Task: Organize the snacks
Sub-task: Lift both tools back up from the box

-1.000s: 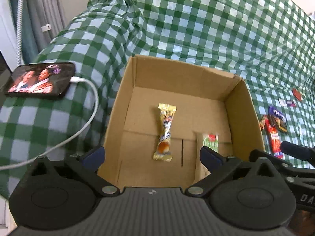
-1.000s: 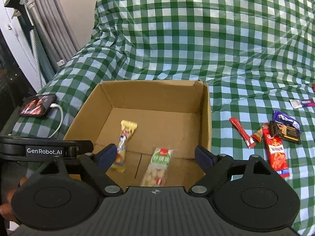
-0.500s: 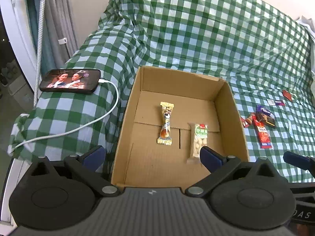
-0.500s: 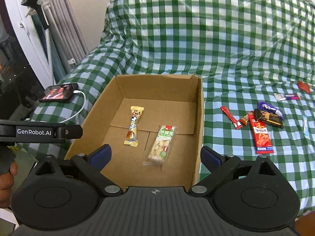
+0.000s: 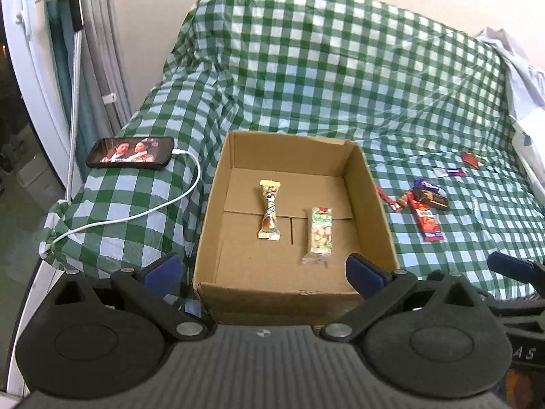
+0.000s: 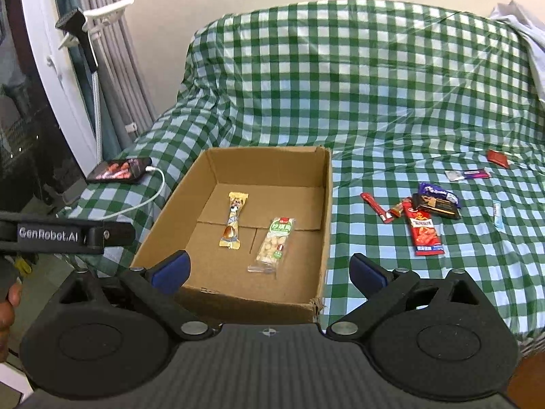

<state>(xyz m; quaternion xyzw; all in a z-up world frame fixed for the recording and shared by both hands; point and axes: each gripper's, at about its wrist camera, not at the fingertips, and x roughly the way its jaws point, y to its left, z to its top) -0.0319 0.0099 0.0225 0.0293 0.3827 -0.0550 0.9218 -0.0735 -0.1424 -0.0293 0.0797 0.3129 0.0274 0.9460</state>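
Observation:
An open cardboard box (image 5: 381, 218) (image 6: 327, 225) sits on a green checked cloth. Inside lie a yellow candy bar (image 5: 269, 209) (image 6: 234, 220) and a green-topped peanut pack (image 5: 320, 235) (image 6: 274, 243), side by side. To the right of the box, loose snacks lie on the cloth: a red pack (image 5: 427, 221) (image 6: 424, 231), a purple wrapper (image 5: 427, 185) (image 6: 437, 192) and a red stick (image 6: 374, 206). My left gripper (image 5: 262, 269) is open and empty, back from the box's near wall. My right gripper (image 6: 269, 267) is still opening, with nothing between its fingers.
A phone (image 5: 131, 152) (image 6: 121, 170) with a lit screen lies left of the box, with a white cable (image 5: 153, 204) trailing off the cloth's edge. Curtains and a white frame stand at far left. More small wrappers (image 6: 468, 174) lie at far right.
Both grippers have drawn back and up from the box, which now looks smaller and farther. The right jaws have spread a little wider. The snacks in the box have not moved.

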